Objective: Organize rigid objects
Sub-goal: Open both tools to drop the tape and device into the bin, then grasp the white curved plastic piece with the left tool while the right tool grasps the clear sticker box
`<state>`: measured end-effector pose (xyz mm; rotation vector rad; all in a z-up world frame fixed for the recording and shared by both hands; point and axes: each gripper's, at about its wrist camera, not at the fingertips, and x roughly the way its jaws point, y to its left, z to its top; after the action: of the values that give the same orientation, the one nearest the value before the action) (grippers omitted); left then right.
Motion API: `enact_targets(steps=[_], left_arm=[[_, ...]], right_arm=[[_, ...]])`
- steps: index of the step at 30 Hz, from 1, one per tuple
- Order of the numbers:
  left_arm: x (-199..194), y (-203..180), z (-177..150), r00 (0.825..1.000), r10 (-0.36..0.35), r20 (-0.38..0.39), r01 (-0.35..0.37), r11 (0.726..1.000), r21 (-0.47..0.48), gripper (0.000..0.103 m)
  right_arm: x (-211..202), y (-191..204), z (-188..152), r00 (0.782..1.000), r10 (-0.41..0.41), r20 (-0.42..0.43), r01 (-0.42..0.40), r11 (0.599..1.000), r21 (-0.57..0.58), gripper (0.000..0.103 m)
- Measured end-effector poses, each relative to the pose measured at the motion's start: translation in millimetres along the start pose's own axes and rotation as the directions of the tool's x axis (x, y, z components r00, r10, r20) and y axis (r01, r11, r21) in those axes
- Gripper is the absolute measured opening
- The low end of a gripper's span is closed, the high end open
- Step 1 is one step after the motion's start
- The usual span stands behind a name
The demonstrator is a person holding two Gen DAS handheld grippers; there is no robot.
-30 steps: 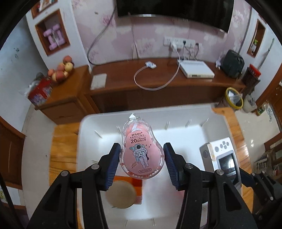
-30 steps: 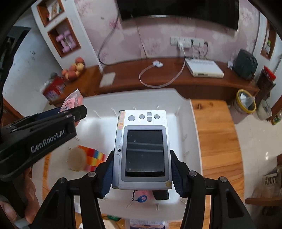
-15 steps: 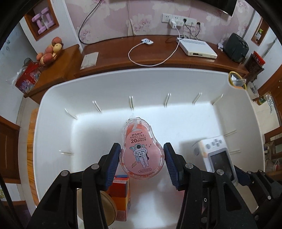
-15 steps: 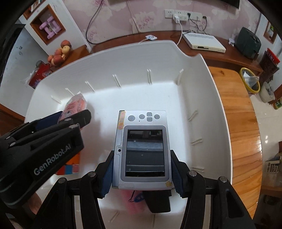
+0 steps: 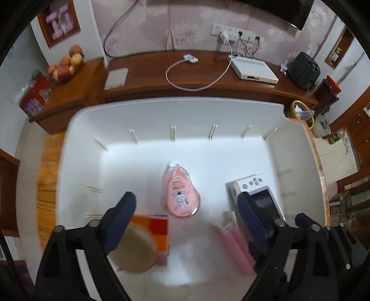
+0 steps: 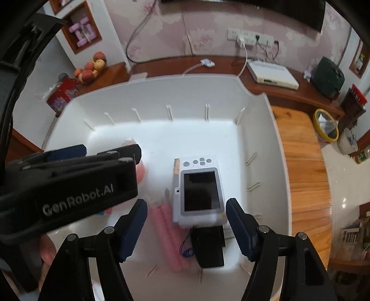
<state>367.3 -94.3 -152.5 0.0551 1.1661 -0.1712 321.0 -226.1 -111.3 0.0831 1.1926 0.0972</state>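
Tape dispenser and camera lie loose on the bin floor. My left gripper and right gripper are opening, fingers clear of both: drops done, apart so neither stacks.

Pink floral wallpaper at 12 o'clock; beneath it a dark wooden sideboard; white wall niche at 10 o'clock.

Below me, the wooden bench carries a white plastic bin, its far rim towards the wall and bare wood showing on either side.
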Motion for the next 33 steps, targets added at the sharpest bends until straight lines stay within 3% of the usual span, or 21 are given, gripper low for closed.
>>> enact_targets(steps=[8, 16, 18, 24, 33], left_arm=[[-84.8, 3.0, -29.0, 0.992, 0.042, 0.118, -0.056, 0.992, 0.114, 0.093], [-172.9, 8.7, -97.0, 0.971, 0.01, 0.238, -0.058, 0.979, 0.198, 0.093], [-182.8, 9.5, -115.8, 0.968, 0.009, 0.252, -0.062, 0.977, 0.205, 0.093], [-196.6, 10.8, -170.9, 0.961, -0.023, 0.276, -0.032, 0.981, 0.192, 0.093], [-184.5, 13.7, -224.1, 0.94, 0.006, 0.342, -0.061, 0.987, 0.149, 0.093]], right_arm=[[-71.6, -0.6, -28.7, 0.993, 0.046, 0.11, -0.047, 0.999, 0.004, 0.071], [-158.2, 9.3, -83.2, 0.967, 0.035, 0.252, -0.023, 0.998, -0.051, 0.073], [-173.7, 10.7, -96.4, 0.958, 0.031, 0.285, -0.013, 0.998, -0.065, 0.079], [-204.1, 19.3, -144.8, 0.921, -0.009, 0.388, 0.05, 0.994, -0.096, 0.08], [-181.6, 17.4, -187.1, 0.912, -0.035, 0.409, 0.097, 0.987, -0.131, 0.08]])
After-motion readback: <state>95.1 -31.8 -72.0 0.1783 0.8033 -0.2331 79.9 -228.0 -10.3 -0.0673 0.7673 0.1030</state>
